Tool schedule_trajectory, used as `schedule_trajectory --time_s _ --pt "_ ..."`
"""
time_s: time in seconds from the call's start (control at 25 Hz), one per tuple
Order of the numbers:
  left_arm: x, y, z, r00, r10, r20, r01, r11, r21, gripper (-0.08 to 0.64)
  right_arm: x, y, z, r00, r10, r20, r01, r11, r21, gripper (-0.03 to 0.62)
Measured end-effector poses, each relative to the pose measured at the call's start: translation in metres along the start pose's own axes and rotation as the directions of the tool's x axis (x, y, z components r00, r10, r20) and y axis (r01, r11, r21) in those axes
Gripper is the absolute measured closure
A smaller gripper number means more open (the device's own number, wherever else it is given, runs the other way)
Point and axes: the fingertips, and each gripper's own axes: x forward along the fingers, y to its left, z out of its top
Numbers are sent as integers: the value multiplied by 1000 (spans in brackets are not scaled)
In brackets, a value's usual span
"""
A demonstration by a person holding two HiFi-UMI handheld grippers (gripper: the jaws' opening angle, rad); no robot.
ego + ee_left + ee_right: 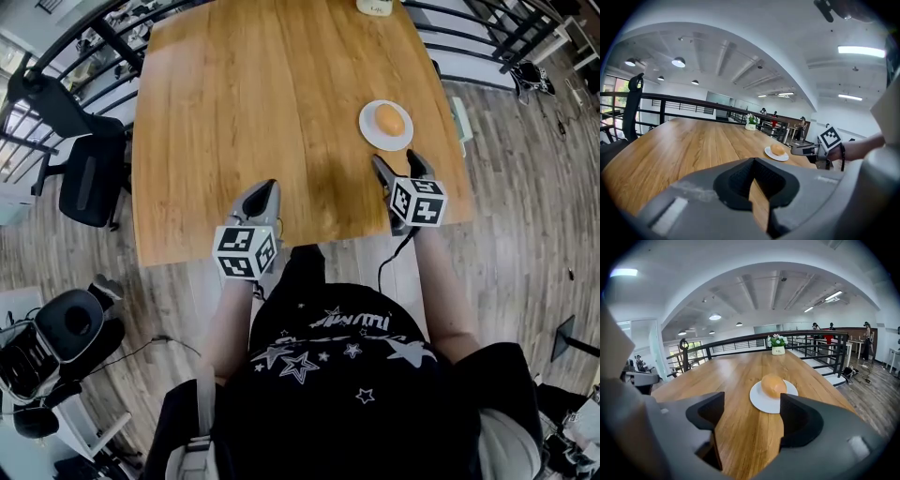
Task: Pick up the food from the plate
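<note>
An orange, bun-like piece of food [389, 119] lies on a small white plate [367, 134] at the right side of the wooden table [253, 103]. My right gripper [397, 159] hovers just short of the plate, open, with nothing between its jaws. In the right gripper view the food [773, 385] and plate [758, 405] lie straight ahead beyond the right gripper [752, 401]. My left gripper [267, 187] hangs over the table's near edge, shut and empty. The left gripper view shows the left gripper [752, 174] low in front, and the food [777, 149] far off to the right.
A small white pot of flowers [777, 347] stands at the table's far end. Black office chairs [89, 178] and a metal railing [66, 56] stand left of the table. The table's right edge [459, 141] is close to the plate.
</note>
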Motion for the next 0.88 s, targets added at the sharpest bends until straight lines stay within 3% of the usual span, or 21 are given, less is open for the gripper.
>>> schedule_trajectory --time_s 0.16,0.36,0.52,0.88 --pt "22 13 10 999 -38 -12 37 999 -28 558 21 -9 5 999 -34 -33 34 999 -10 230" --pt "43 18 19 997 -73 -38 74 997 12 558 37 -27 13 996 -81 -42 79 996 -36 236" --pt "66 33 26 995 -80 -64 80 997 -10 558 58 -43 19 990 -122 -68 121 993 -14 241" --pt "107 59 34 984 -136 -116 136 991 -11 558 104 -41 12 979 -109 -175 89 989 -117 209"
